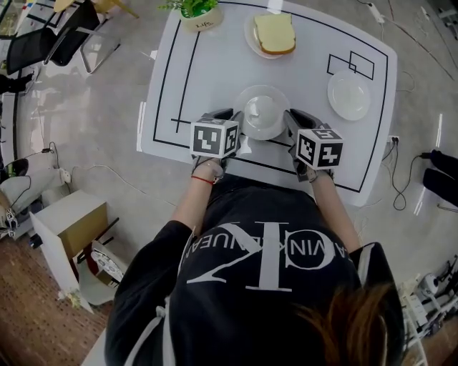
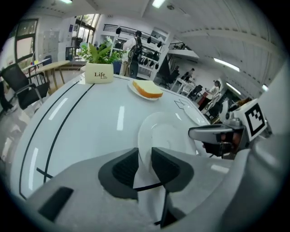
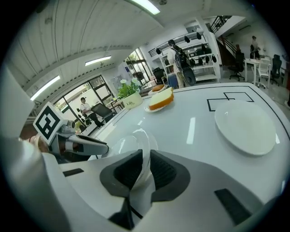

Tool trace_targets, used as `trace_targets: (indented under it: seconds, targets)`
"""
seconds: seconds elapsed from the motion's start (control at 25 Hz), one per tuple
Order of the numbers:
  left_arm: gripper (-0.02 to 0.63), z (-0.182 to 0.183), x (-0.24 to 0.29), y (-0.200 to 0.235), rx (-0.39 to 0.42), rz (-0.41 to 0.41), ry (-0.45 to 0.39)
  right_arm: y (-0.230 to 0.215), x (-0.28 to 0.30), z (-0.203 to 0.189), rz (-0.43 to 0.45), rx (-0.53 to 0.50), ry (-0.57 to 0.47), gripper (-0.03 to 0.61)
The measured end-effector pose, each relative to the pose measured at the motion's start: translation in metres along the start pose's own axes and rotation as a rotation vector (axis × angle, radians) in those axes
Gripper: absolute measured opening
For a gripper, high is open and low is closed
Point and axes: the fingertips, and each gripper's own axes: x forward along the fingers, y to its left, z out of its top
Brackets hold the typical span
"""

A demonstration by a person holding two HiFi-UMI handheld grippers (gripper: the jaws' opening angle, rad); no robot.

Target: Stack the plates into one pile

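A person leans over a white table [image 1: 215, 71] marked with black lines, a gripper in each hand, both closing in on one pale, glassy-rimmed plate [image 1: 262, 112] that rests flat near the table's front edge. The left gripper [image 2: 145, 154] has the plate's near-left rim between its jaws, which stand only narrowly apart. The right gripper [image 3: 146, 156] takes the opposite rim the same way, the clear edge rising between its dark pads [image 3: 165, 172]. On both sides the pads look just clear of the rim, though the views are too tight to be sure of it. Each gripper faces the other across the plate.

A second white plate [image 1: 349, 94] lies empty ahead of the right jaws and off to their right, well apart from them, beside two drawn rectangles. Farther out, straight ahead of both pairs of jaws, another plate [image 1: 252, 39] bears a thick slice of bread [image 1: 275, 33]. A potted plant [image 1: 200, 16] stands beyond the left jaws at the far edge.
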Motion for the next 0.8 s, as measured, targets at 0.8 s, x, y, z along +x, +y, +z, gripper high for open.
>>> trace_targets:
  seconds: [0.8]
  targets:
    - [0.100, 0.022, 0.004, -0.002, 0.242, 0.000, -0.004, -0.003, -0.002, 0.006, -0.129, -0.055, -0.044, 0.084]
